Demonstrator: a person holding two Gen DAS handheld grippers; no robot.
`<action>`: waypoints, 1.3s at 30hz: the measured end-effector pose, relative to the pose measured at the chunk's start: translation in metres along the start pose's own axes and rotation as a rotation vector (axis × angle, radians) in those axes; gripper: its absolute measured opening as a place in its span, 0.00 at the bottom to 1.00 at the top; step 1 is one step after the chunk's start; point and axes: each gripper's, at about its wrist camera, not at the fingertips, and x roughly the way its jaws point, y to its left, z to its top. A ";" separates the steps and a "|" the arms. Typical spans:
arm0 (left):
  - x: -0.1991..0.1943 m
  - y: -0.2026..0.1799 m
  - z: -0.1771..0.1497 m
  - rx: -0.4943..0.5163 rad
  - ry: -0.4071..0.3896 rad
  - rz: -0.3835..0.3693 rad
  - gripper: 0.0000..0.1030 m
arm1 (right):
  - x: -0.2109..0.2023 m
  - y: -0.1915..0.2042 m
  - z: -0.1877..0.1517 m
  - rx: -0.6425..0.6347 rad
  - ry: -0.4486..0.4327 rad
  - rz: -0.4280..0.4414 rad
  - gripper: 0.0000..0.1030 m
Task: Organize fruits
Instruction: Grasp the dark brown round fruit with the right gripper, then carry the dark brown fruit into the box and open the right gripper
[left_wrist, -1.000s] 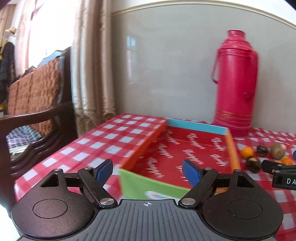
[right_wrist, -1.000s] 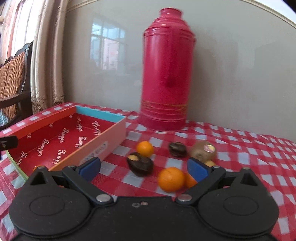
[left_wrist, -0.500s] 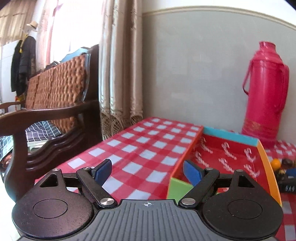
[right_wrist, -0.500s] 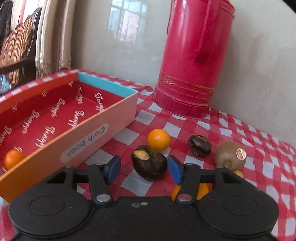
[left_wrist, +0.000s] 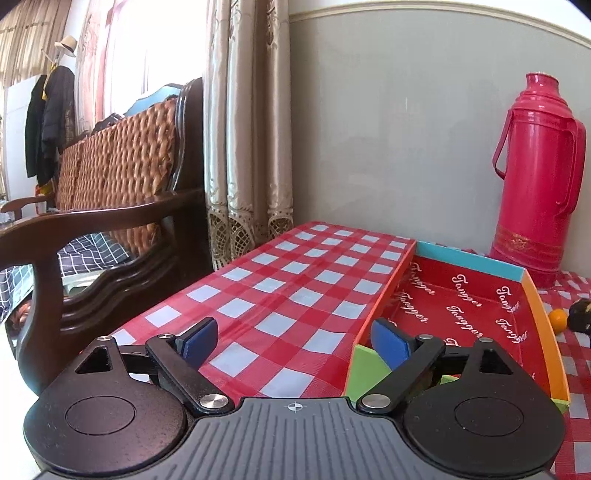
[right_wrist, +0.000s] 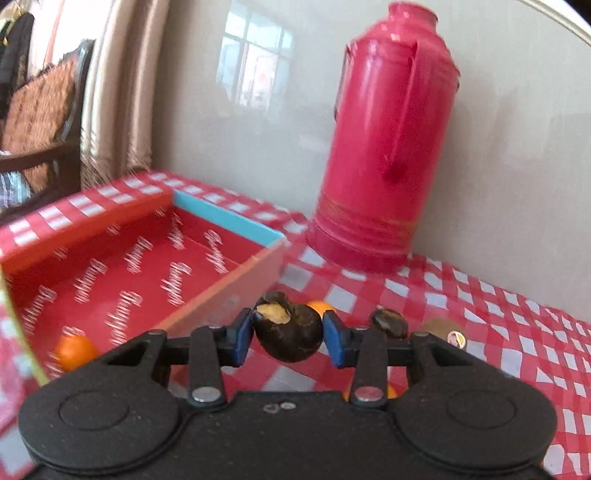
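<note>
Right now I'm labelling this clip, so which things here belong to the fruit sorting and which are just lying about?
Part of the job:
- dark fruit, gripped in the right gripper
- box
- orange in the box
- kiwi
- second dark fruit

Just lying about:
- red thermos
- wooden chair
- curtain

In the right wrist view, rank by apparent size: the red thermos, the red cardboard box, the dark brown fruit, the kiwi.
1. Red cardboard box and red thermos: alike, unranked.
2. Dark brown fruit, though nearness inflates it.
3. Kiwi, partly hidden.
</note>
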 end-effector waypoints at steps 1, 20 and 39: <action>-0.002 0.002 0.001 -0.002 -0.003 0.000 0.87 | -0.005 0.004 0.001 0.002 -0.009 0.009 0.31; -0.014 0.025 0.002 0.019 0.002 0.046 0.93 | -0.043 0.062 0.015 0.011 -0.197 0.111 0.94; -0.045 -0.062 0.007 0.093 -0.047 -0.098 1.00 | -0.074 -0.106 -0.025 0.413 -0.155 -0.157 0.94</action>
